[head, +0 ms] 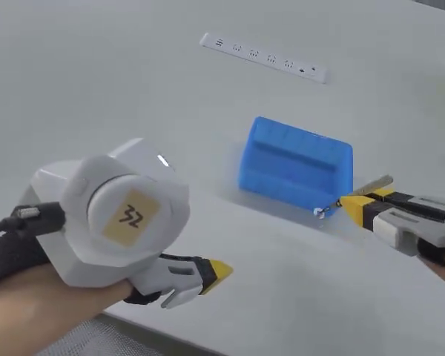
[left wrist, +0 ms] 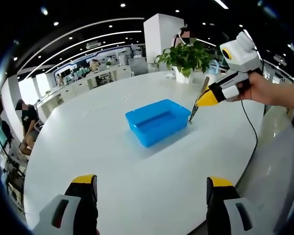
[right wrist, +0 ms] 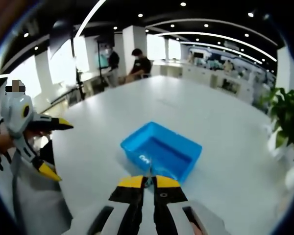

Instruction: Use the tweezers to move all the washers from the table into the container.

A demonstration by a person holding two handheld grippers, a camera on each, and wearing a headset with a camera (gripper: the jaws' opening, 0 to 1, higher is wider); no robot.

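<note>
A blue container [head: 297,167] stands in the middle of the white table [head: 133,81]. My right gripper [head: 354,202] comes in from the right, shut on metal tweezers [head: 334,206]. Their tip holds a small pale washer [head: 320,213] at the container's near right corner, just outside the rim. In the right gripper view the tweezers [right wrist: 149,171] point at the container [right wrist: 161,152]. My left gripper [head: 208,276] hovers open at the lower left, holding nothing. In the left gripper view, my left gripper [left wrist: 151,183] faces the container [left wrist: 157,120], with the right gripper [left wrist: 208,98] and tweezers [left wrist: 198,103] beyond it.
A white power strip [head: 263,58] lies at the far side of the table. A potted plant [left wrist: 186,56] stands beyond the container. The table's near edge runs under the left gripper [right wrist: 59,149]. People stand at benches in the background.
</note>
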